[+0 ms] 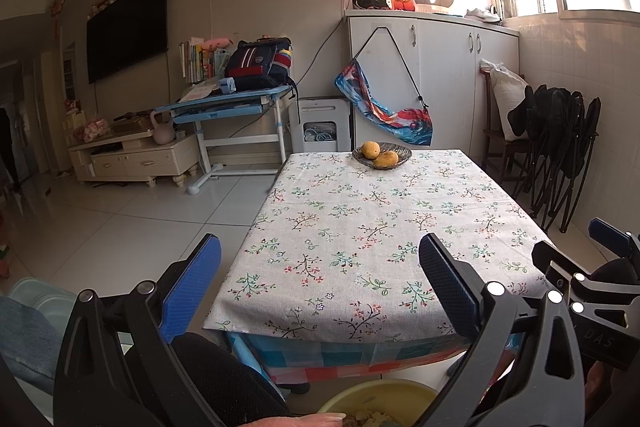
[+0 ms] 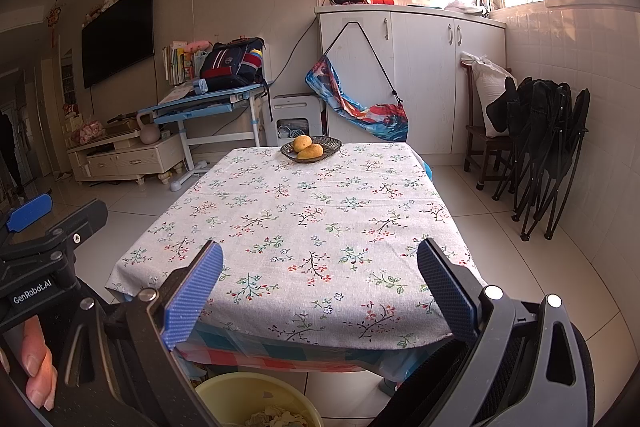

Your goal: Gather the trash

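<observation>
A yellow bin (image 2: 256, 401) with crumpled pale scraps (image 2: 276, 417) inside sits on the floor below the near edge of the table; it also shows in the left wrist view (image 1: 384, 397). The table's floral cloth (image 1: 380, 227) (image 2: 304, 219) bears only a dark dish (image 1: 382, 155) (image 2: 311, 148) with two yellow fruits at the far end. My left gripper (image 1: 320, 291) is open and empty, above the table's near edge. My right gripper (image 2: 320, 291) is open and empty, beside it over the same edge.
Folded black chairs (image 2: 548, 147) and a wooden chair with a white sack stand against the tiled wall on the right. White cabinets (image 2: 424, 75) are behind the table. A blue desk (image 1: 228, 103) with a backpack and a TV stand are at the left.
</observation>
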